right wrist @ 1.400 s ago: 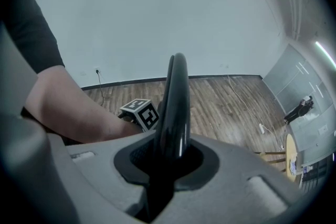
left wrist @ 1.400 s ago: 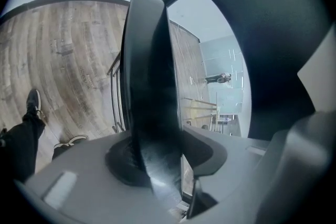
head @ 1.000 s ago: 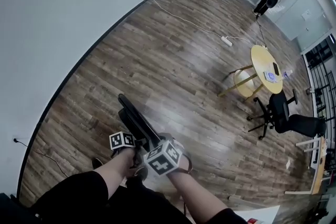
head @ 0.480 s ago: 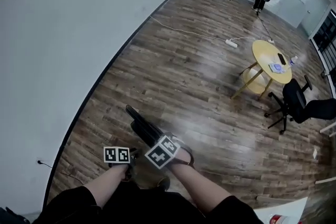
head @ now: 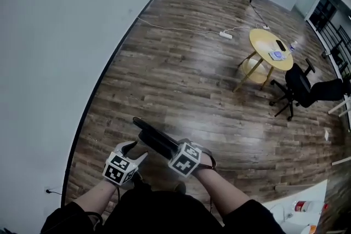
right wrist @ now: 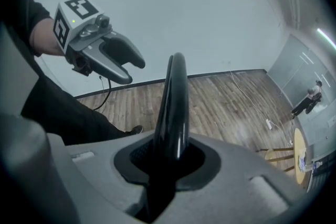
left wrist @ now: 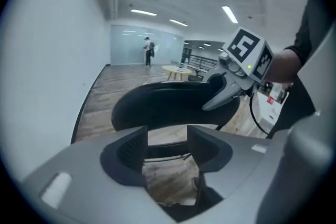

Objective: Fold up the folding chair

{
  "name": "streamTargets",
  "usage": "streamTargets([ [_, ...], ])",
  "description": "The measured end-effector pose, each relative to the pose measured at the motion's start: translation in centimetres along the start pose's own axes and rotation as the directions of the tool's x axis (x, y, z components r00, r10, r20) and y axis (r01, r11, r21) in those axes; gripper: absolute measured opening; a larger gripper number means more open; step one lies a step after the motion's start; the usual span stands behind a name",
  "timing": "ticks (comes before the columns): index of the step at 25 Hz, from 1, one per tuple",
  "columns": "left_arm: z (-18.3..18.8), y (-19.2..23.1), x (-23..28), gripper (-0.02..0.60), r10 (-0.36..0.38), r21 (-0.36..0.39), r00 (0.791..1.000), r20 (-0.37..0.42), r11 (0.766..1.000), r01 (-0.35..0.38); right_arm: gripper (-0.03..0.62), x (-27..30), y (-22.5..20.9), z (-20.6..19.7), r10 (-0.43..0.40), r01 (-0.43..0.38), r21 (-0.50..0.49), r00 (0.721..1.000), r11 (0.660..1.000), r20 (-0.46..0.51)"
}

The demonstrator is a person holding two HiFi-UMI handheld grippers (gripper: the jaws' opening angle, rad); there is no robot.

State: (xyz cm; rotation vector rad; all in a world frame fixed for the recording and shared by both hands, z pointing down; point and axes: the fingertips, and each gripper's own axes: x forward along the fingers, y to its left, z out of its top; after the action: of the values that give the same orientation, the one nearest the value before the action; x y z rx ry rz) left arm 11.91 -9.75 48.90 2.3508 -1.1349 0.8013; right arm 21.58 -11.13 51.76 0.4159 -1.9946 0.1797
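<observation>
Folding chair (head: 155,138), seemingly folded, stands on wood floor (head: 186,63).

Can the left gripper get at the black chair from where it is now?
Probably yes. The left gripper has just been opening its jaws, with nothing between them, and the chair lies right ahead, unobstructed. The right gripper is shut on its edge farther along.

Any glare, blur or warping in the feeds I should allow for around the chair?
Head view: heavy fisheye bows the wall; mild sheen on the floor beside the chair, which is sharp. Left gripper view: dim, dark corners; left tongs, just opening with nothing gripped, look soft. Right gripper view: evenly lit; right tongs shut on the chair's glossy edge, one highlight streak.
</observation>
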Motion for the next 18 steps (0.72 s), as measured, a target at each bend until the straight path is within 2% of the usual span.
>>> streamTargets([
  [1, 1.1, 0.1, -0.1, 0.248, -0.019, 0.087, 1.000, 0.001, 0.996, 0.019, 0.058, -0.3, -0.1, -0.1, -0.004, 0.004, -0.003, 1.000, 1.000, -0.005],
  [3, 3.0, 0.3, -0.2, 0.254, -0.055, 0.263, 0.998, -0.007, 0.963, 0.055, 0.058, -0.7, -0.1, -0.4, -0.010, 0.010, -0.008, 1.000, 1.000, -0.011],
  [5, 4.6, 0.3, 0.0, 0.258, -0.091, 0.432, 0.996, -0.022, 0.897, 0.091, 0.058, -0.9, -0.1, -0.5, -0.015, 0.014, -0.009, 1.000, 1.000, -0.014],
  [7, 5.5, 0.3, 0.5, 0.260, -0.126, 0.589, 0.990, -0.058, 0.796, 0.136, 0.058, -0.9, 0.0, -0.6, -0.019, 0.019, -0.010, 1.000, 1.000, -0.017],
  [10, 5.3, -0.3, 1.6, 0.259, -0.177, 0.748, 0.968, -0.177, 0.615, 0.249, 0.059, -0.8, 0.3, -1.0, -0.021, 0.021, -0.004, 1.000, 1.000, -0.020],
  [13, 4.9, -0.6, 2.2, 0.261, -0.215, 0.818, 0.936, -0.279, 0.458, 0.349, 0.061, -0.5, 0.8, -0.8, -0.026, 0.026, 0.005, 0.999, 1.000, -0.023],
  [16, 4.5, -0.9, 2.6, 0.265, -0.215, 0.862, 0.907, -0.362, 0.293, 0.414, 0.063, -0.2, 1.1, -0.3, -0.031, 0.031, 0.003, 0.999, 1.000, -0.025],
  [18, 4.0, -1.3, 3.1, 0.268, -0.202, 0.868, 0.885, -0.418, 0.198, 0.455, 0.063, -0.1, 1.4, -0.2, -0.029, 0.029, 0.007, 0.999, 1.000, -0.027],
])
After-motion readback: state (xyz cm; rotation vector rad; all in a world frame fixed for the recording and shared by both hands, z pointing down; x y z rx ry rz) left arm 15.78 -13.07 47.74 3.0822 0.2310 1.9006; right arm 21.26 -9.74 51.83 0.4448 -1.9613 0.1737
